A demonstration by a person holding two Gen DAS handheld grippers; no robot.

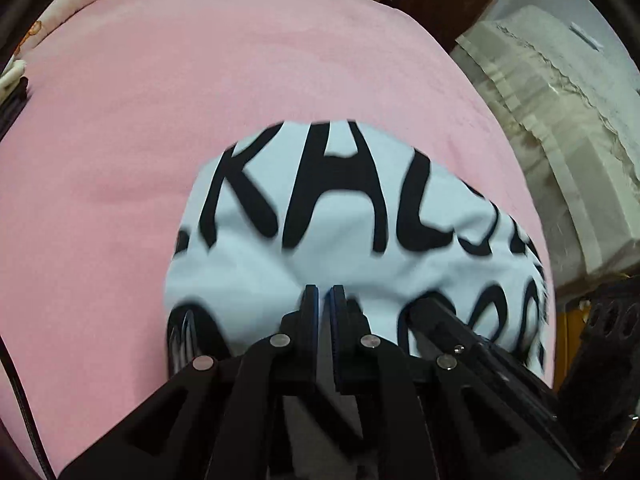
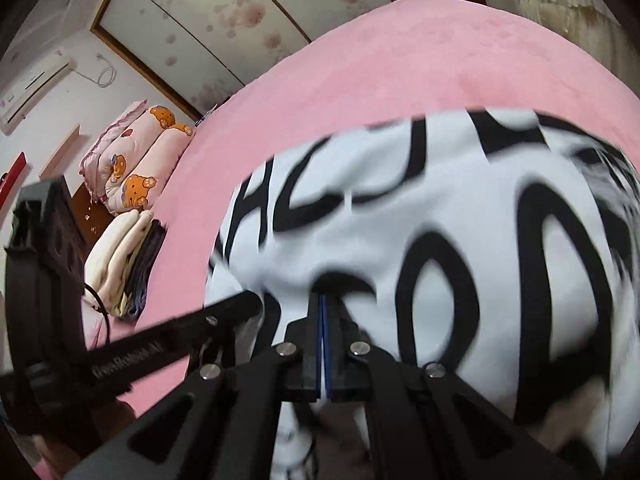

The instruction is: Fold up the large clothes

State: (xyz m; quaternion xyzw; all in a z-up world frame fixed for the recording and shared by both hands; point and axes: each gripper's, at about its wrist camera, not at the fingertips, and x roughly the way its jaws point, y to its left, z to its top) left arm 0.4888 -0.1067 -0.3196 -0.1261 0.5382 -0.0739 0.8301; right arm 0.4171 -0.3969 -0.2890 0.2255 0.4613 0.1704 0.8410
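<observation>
A white garment [image 1: 360, 248] printed with large black letters is spread over the near part of a bed covered by a pink blanket [image 1: 160, 100], its image blurred. The jaws of the left gripper [image 1: 324, 294] are pinched on its near edge, and the right gripper [image 2: 322, 300] is clamped on the cloth just alongside. Folded bedding [image 2: 132, 172] is stacked at the bed's far corner.

a white garment [image 1: 360, 256] with big black lettering (blurred) lies bunched on the pink bedspread [image 1: 160, 120].
</observation>
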